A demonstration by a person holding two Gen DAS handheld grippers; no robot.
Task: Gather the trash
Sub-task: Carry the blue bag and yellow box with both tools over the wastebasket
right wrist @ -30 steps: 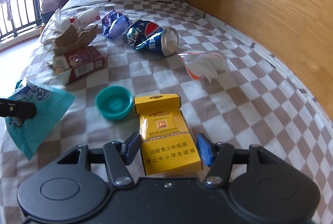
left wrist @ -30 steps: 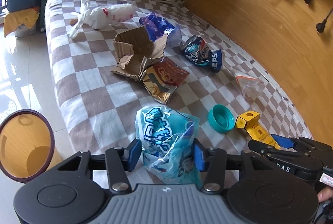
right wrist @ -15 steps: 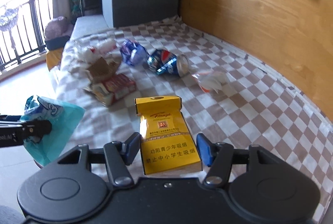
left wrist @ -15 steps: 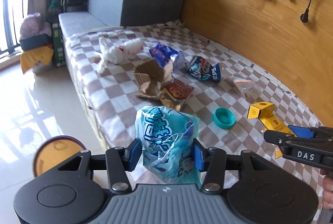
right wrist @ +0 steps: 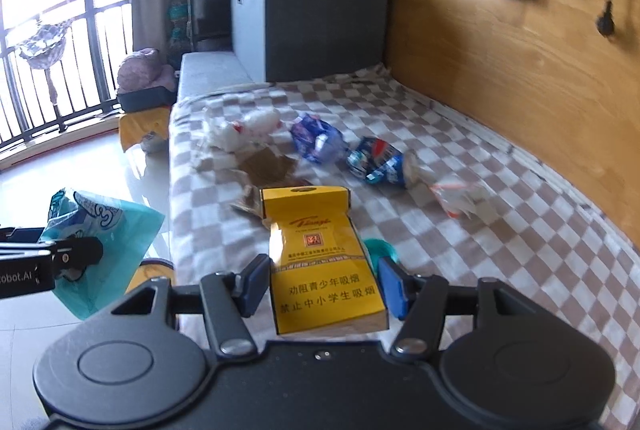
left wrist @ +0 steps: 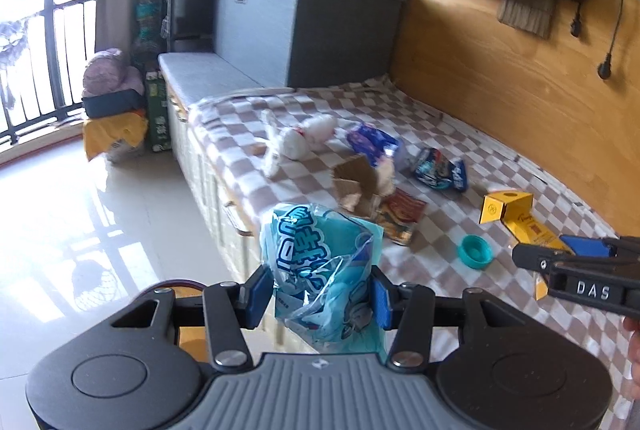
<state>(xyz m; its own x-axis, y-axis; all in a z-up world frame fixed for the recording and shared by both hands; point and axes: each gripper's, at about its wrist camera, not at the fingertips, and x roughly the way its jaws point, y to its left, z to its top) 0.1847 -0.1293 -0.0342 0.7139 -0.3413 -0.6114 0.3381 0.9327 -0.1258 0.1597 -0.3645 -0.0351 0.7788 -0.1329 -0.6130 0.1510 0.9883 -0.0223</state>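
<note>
Low daybed (left wrist: pixel 472 150) under a brown-and-white checked blanket, set against a wood-panelled wall (left wrist: pixel 500 78), grey storage box (left wrist: pixel 308 26) at its far end, glossy pale tiled floor (left wrist: pixel 80 206) alongside, barred balcony window at left. Strewn on the blanket: white plastic bag (left wrist: pixel 300 138), torn cardboard (left wrist: pixel 356 182), crushed blue can (left wrist: pixel 440 170), red snack wrapper (left wrist: pixel 400 214), teal cap (left wrist: pixel 474 250). Left claw (left wrist: pixel 320 294) clenched on a light-blue snack bag (left wrist: pixel 320 262), held off the daybed over its floor-side edge, long axis running up and away from the camera, crumpled top farthest. Right claw (right wrist: pixel 324 286) grasping a yellow cigarette pack (right wrist: pixel 320 262), raised above the blanket, long axis pointing forward along the fingers, opened flip-top end farthest away, printed face up. Rim of a round bin (left wrist: pixel 180 286) just visible below the left claw.
</note>
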